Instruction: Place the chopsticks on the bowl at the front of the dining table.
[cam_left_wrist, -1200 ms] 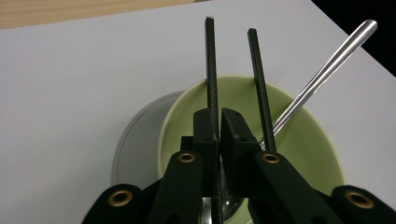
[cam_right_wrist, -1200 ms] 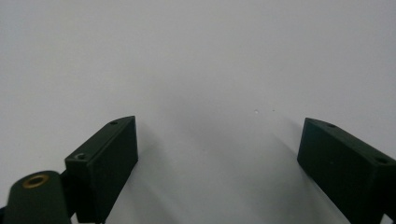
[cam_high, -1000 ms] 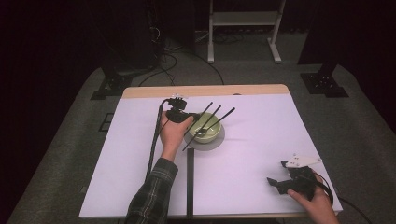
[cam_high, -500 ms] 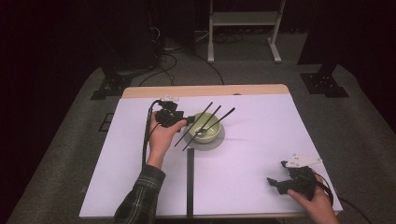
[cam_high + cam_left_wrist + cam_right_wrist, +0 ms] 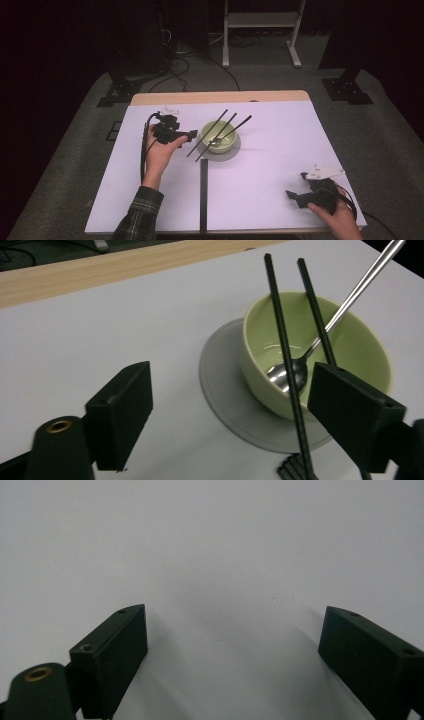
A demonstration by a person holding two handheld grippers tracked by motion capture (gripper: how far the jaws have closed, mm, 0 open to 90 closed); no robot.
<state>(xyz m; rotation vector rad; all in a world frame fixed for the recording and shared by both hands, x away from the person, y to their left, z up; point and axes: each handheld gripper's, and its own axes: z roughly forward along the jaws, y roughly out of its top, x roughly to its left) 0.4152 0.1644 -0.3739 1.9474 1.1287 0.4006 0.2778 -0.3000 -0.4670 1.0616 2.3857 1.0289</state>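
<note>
A pale green bowl (image 5: 220,137) (image 5: 320,355) stands on a grey saucer (image 5: 220,375) near the table's middle. Two black chopsticks (image 5: 200,145) (image 5: 280,335) lie slanted across its rim, their near ends down on the table. A metal spoon (image 5: 292,372) rests inside the bowl with its handle pointing up and away. My left gripper (image 5: 192,134) (image 5: 230,382) hovers just left of the bowl; its jaws have just been opening and nothing is between them. My right gripper (image 5: 292,195) (image 5: 235,625) stands open over bare white cover at the front right.
A white cover (image 5: 280,150) lies over the wooden table (image 5: 220,96). A black strip (image 5: 203,200) runs from the saucer to the front edge. A small ridged black piece (image 5: 290,471) lies by the chopsticks' near ends. Stands and cables sit on the floor beyond.
My left gripper has drawn back to the left from the bowl's rim and its jaws have spread apart. The chopsticks stay across the bowl. The right gripper has not moved.
</note>
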